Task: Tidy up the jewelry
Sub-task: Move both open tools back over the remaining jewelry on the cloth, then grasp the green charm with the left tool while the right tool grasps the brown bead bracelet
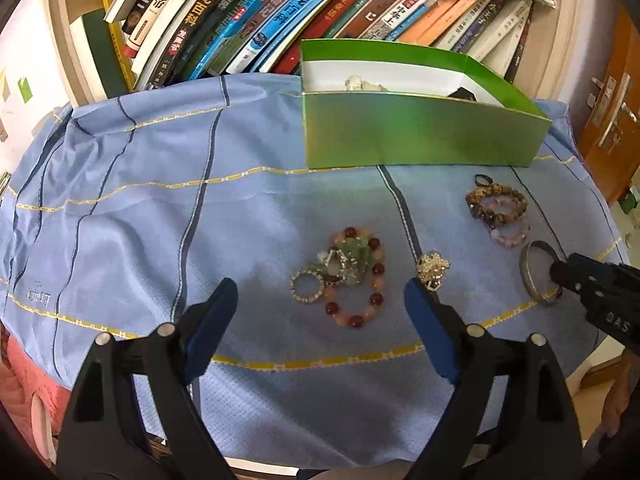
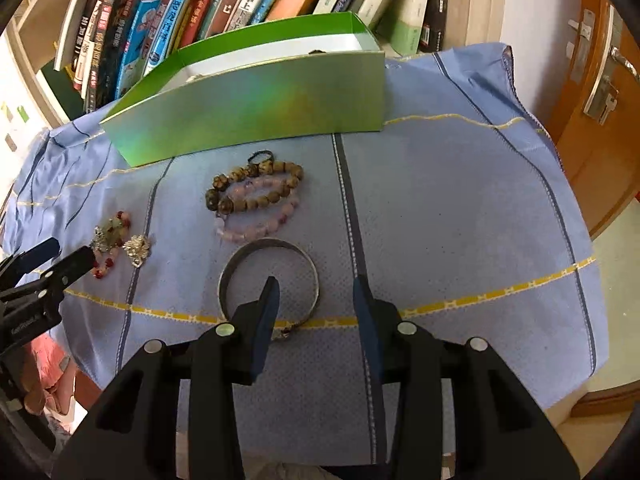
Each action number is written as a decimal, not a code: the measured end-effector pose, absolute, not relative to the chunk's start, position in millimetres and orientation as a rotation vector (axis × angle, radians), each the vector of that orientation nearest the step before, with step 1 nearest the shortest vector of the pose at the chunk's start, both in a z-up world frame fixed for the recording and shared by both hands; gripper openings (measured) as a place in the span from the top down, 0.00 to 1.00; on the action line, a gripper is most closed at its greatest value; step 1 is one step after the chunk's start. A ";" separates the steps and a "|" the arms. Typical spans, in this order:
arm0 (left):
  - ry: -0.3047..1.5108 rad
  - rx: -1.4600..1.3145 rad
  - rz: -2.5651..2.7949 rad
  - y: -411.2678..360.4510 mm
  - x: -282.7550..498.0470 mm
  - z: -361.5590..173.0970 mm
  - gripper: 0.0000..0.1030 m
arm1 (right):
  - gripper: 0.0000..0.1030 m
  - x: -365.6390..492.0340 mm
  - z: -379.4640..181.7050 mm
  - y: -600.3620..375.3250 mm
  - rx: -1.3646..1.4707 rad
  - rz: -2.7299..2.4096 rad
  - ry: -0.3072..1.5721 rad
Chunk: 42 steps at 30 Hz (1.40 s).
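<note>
A green box (image 1: pixel 420 132) stands open at the back of the blue cloth, with a few items inside; it also shows in the right wrist view (image 2: pixel 256 108). A red and peach bead bracelet (image 1: pixel 356 276) lies with green stones and a rhinestone ring (image 1: pixel 307 286). A gold brooch (image 1: pixel 432 268) lies beside it. Brown and pink bead bracelets (image 2: pixel 256 196) lie near the box. A silver bangle (image 2: pixel 269 280) lies in front of them. My left gripper (image 1: pixel 320 308) is open, just short of the red bracelet. My right gripper (image 2: pixel 316 300) is open, its left finger over the bangle.
The blue cloth (image 1: pixel 160 220) with yellow and dark stripes covers the table. A shelf of books (image 1: pixel 280 12) stands behind the box. A wooden door (image 2: pixel 600 80) with a metal handle is at the right. A pink cloth (image 1: pixel 24 380) hangs below the front left edge.
</note>
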<state>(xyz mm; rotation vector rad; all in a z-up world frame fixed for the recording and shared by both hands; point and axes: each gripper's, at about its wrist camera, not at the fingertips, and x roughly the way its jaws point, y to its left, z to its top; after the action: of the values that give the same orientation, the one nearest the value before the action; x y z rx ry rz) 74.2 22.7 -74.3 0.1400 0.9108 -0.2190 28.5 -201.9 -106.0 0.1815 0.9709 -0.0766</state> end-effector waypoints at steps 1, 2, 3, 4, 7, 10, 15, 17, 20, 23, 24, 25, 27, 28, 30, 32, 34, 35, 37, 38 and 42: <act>0.918 0.136 -0.218 22.8 74.8 -75.6 0.38 | 0.61 29.2 -106.2 -201.1 0.180 -0.072 0.972; 0.932 0.124 -0.218 23.5 76.4 -77.3 0.49 | 0.61 28.8 -106.5 -200.5 0.179 -0.067 0.971; 0.945 0.100 -0.225 24.2 78.1 -78.3 0.52 | 0.61 28.3 -106.8 -199.8 0.177 -0.067 0.970; 0.947 0.084 -0.233 23.7 78.1 -78.2 0.52 | 0.61 28.0 -107.0 -200.2 0.176 -0.066 0.969; 0.922 0.097 -0.293 6.5 70.7 -72.4 0.52 | 0.61 27.0 -106.7 -202.6 0.186 -0.064 0.969; 0.912 0.135 -0.339 -13.5 66.0 -71.4 0.52 | 0.61 26.4 -106.2 -202.0 0.187 -0.072 0.969; 0.959 0.159 -0.339 -35.7 71.7 -85.7 0.52 | 0.61 26.2 -106.4 -193.1 0.129 -0.101 0.962; 0.966 0.167 -0.336 -40.2 72.0 -90.4 0.53 | 0.61 27.5 -107.9 -189.0 0.093 -0.124 0.956; 0.968 0.167 -0.317 -40.2 74.8 -95.7 0.64 | 0.61 29.5 -109.9 -183.8 0.067 -0.132 0.940; 0.973 0.157 -0.329 -34.1 75.9 -94.1 0.68 | 0.61 30.2 -108.9 -185.6 0.077 -0.117 0.940; 0.969 0.152 -0.339 -32.2 74.2 -90.6 0.68 | 0.61 30.1 -107.6 -188.0 0.090 -0.109 0.939; 0.954 0.141 -0.353 -27.0 72.5 -84.9 0.68 | 0.61 30.0 -104.4 -192.1 0.114 -0.094 0.931; 0.931 0.127 -0.342 -15.9 70.6 -74.3 0.54 | 0.61 30.1 -98.2 -196.1 0.140 -0.082 0.908; 0.918 0.123 -0.322 -11.1 71.5 -70.8 0.52 | 0.61 32.0 -95.0 -197.6 0.144 -0.085 0.897; 0.902 0.115 -0.279 -0.2 75.8 -66.1 0.52 | 0.61 41.0 -89.7 -197.5 0.140 -0.079 0.877; 0.903 0.108 -0.247 6.1 80.0 -66.2 0.52 | 0.61 54.5 -87.9 -199.1 0.148 -0.092 0.873; 0.912 0.106 -0.220 12.7 84.9 -68.7 0.52 | 0.61 66.2 -87.3 -201.2 0.151 -0.099 0.872; 0.920 0.103 -0.214 15.9 87.2 -70.8 0.52 | 0.61 75.4 -88.2 -201.7 0.150 -0.104 0.878; 0.927 0.104 -0.209 17.6 89.7 -73.3 0.52 | 0.61 91.9 -91.5 -199.4 0.139 -0.113 0.891; 0.931 0.104 -0.209 18.4 91.5 -74.6 0.52 | 0.61 97.9 -93.3 -197.8 0.133 -0.117 0.902; 0.950 0.096 -0.212 22.0 97.0 -80.7 0.48 | 0.88 113.1 -100.8 -191.7 0.131 -0.080 0.932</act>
<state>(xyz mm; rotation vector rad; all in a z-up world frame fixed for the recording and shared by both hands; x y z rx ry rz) 97.0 22.0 -80.7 0.0961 0.9501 -0.2124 113.1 -191.7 -100.8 0.1310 0.9321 -0.0800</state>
